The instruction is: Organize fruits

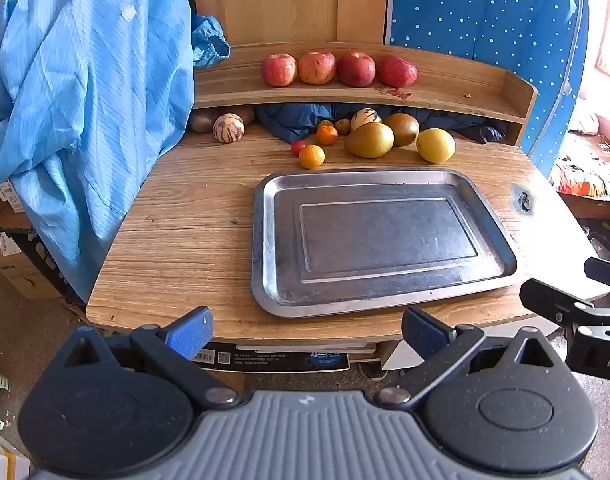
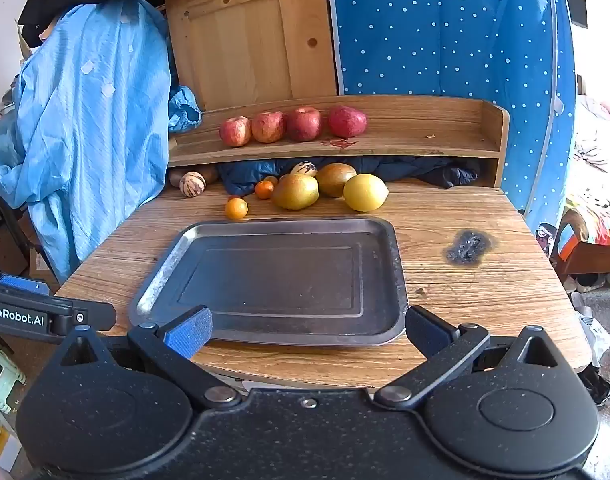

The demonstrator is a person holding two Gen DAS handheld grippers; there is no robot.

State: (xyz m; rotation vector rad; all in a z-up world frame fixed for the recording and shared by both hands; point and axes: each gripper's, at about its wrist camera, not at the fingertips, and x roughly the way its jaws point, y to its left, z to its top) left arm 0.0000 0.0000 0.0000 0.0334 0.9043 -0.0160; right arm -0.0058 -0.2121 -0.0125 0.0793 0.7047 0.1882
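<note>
Both fingers (image 1: 307,334) (image 2: 308,334) spread, empty | fruits (image 1: 369,140) beyond tray (image 1: 265,240)

A worn wooden desk (image 2: 465,216) with a raised shelf (image 2: 405,140) stands before a pine door (image 2: 249,52) and blue dotted curtain (image 2: 445,28).

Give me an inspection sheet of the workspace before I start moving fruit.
Surface: wooden table, burn mark right of tray.
Job's things: metal tray empty; four red apples on shelf; pears, yellow fruit, small oranges behind tray.
Clutter: blue garment at left; dark cloth under shelf.
Grippers: left gripper, right gripper open, empty.
Cables: nothing seen.
Surroundings: dotted blue curtain, wooden panel.
</note>
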